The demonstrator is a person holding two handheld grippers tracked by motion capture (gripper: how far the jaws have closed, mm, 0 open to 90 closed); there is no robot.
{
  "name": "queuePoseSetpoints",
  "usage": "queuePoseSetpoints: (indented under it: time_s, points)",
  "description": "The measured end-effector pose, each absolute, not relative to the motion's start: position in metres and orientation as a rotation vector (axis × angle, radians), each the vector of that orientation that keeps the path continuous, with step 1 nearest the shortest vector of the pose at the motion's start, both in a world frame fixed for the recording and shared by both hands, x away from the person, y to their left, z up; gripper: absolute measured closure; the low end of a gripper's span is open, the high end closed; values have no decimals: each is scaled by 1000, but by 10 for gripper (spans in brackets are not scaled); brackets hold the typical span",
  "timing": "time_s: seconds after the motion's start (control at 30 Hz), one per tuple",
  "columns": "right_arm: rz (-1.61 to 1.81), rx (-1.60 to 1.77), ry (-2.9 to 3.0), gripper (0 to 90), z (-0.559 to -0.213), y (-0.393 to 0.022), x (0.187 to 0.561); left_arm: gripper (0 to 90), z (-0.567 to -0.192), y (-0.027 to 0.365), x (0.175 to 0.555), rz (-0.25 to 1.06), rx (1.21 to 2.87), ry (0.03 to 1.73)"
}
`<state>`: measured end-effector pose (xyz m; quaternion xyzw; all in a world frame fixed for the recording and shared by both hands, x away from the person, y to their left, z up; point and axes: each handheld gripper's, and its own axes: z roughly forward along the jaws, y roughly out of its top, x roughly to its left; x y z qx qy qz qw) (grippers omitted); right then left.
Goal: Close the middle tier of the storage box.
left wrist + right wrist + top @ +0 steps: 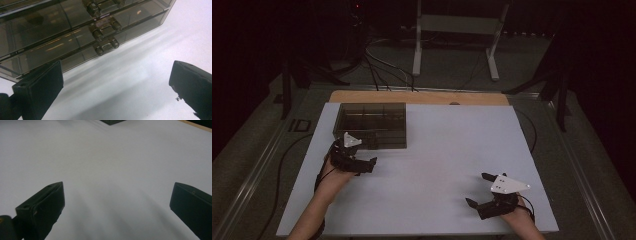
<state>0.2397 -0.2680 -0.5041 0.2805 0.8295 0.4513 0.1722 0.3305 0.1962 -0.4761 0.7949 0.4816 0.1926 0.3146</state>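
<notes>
A dark, see-through drawer box [371, 125] stands at the back left of the white table top [437, 150]. In the left gripper view its stacked drawers [50, 47] face me, each with a small clear handle [106, 46]. My left gripper [358, 156] [116, 82] sits just in front of the box's near left corner. Its jaws stand wide open with nothing but bare table between them. My right gripper [478, 189] [117, 202] rests low at the front right of the table, also wide open and holding nothing. One corner of the box [112, 121] shows far ahead of it.
A strip of the wooden table edge [422, 97] shows behind the white sheet. Beyond it, a white stand frame [457, 30] and cables [377, 65] are on the dark floor. A black cable [287, 165] trails off the table's left side.
</notes>
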Motion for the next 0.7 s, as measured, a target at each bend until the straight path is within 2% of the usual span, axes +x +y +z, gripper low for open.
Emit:
queuePoseSetpoints:
  time_s: [0.43, 0.7]
  points:
    - [1284, 795, 2351, 1, -504, -269, 239, 0, -476, 195, 331, 411, 2090, 1221]
    - [1280, 795, 2355, 1, -504, -268, 239, 0, -479, 184, 326, 332, 2136, 1125]
